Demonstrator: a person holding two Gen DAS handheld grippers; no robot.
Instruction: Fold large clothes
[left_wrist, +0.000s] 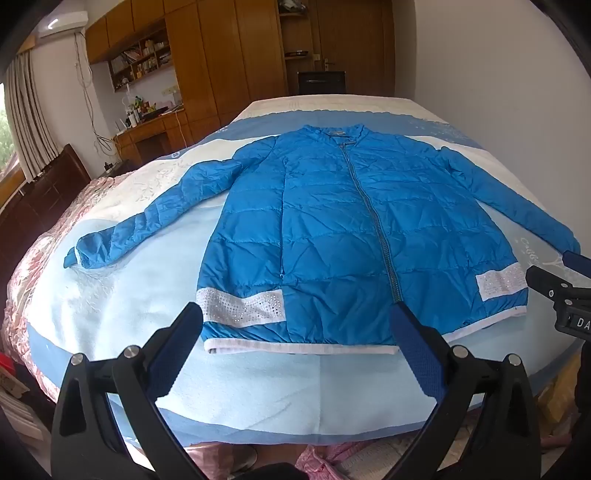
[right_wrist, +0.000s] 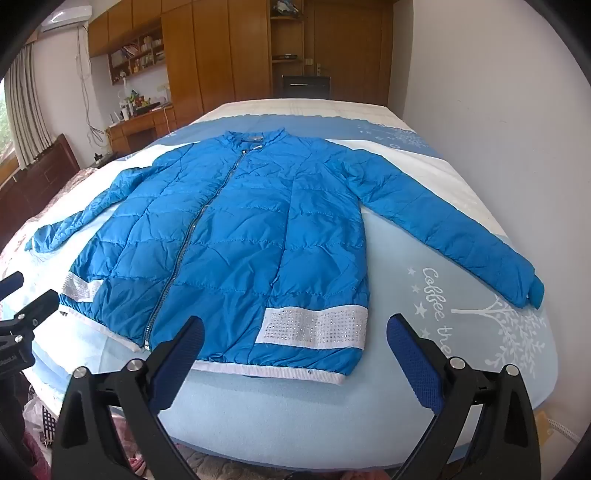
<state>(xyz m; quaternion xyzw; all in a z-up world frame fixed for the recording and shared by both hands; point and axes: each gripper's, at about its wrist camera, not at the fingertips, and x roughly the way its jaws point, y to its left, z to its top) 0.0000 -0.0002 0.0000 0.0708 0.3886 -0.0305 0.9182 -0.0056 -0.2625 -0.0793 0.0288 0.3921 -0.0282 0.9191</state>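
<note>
The blue quilted jacket (left_wrist: 354, 229) lay flat and face up on the bed (left_wrist: 258, 387), zipped, collar toward the far end, hem toward the near edge. Both sleeves were spread outward: one (left_wrist: 147, 221) angled toward the bed's left edge, the other (right_wrist: 454, 221) toward the right edge, its cuff lying on the printed lettering of the blanket.

The left gripper (left_wrist: 295, 325) hovered just above the near hem, fingers spread wide, gripping nothing. Its left pad (left_wrist: 177, 350) sat over the white studded band (left_wrist: 240, 308) at the jacket's left hem corner; its right pad (left_wrist: 417, 354) overlapped the foot of the zipper (left_wrist: 369, 206). Whether either pad touched the fabric could not be told.

The right gripper (right_wrist: 295, 332) was likewise spread wide and held nothing, poised over the right half of the hem. Its left pad (right_wrist: 177, 362) lay near the zipper foot; its right pad (right_wrist: 413, 362) stood just beside the right hem corner, over bare blanket. The white ribbed hem (right_wrist: 273, 371) ran between the two pads (a second studded band (right_wrist: 314, 325) lay just above it).

Edges and room: a bare strip of pale blue blanket separated the hem from the bed's near edge. More bare blanket showed beyond the collar toward the far end, and between each sleeve and the jacket body. A plain wall (right_wrist: 498, 92) ran close along the bed's right edge; wooden cabinets (left_wrist: 221, 55) and a desk (left_wrist: 155, 129) stood off the far left corner.
</note>
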